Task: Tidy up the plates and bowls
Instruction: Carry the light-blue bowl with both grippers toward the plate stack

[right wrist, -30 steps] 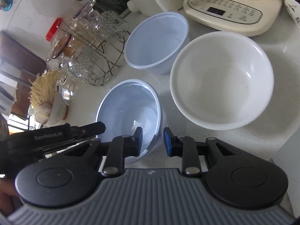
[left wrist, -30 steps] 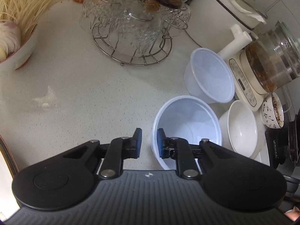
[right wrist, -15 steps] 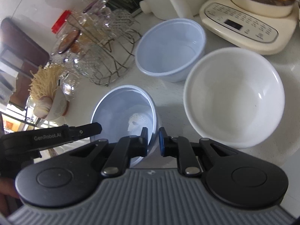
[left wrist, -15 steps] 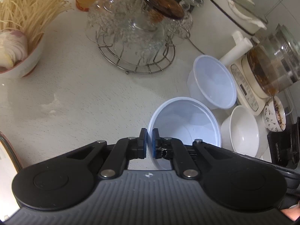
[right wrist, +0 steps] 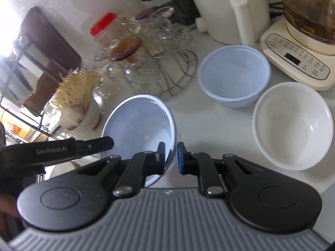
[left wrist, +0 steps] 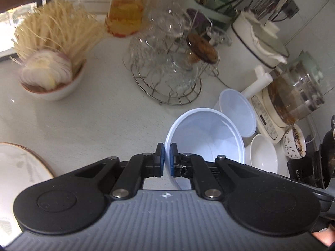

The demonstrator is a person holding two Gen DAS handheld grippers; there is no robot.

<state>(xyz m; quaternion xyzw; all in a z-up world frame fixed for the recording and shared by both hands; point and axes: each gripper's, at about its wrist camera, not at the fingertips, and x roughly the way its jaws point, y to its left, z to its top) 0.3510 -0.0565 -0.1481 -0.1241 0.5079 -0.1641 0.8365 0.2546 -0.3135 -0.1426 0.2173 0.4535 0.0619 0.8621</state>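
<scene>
A pale blue plastic bowl hangs tilted above the white counter. My left gripper is shut on its near-left rim, the thin wall pinched between the blue pads. My right gripper is shut on the opposite rim. In the right wrist view the left gripper reaches in from the left. A second pale blue plastic bowl stands on the counter behind. Beside it sits a white ceramic bowl. A rimmed plate lies at the left edge.
A wire rack of glass cups stands behind the held bowl. A bowl of noodles and onion sits far left, with a red-lidded jar behind. A glass kettle on its base, a white cooker and a small patterned bowl crowd the right.
Both grippers closed on the plastic bowl's rim, one on each side. They then rose with it, lifting the bowl off the counter and tilting it.
</scene>
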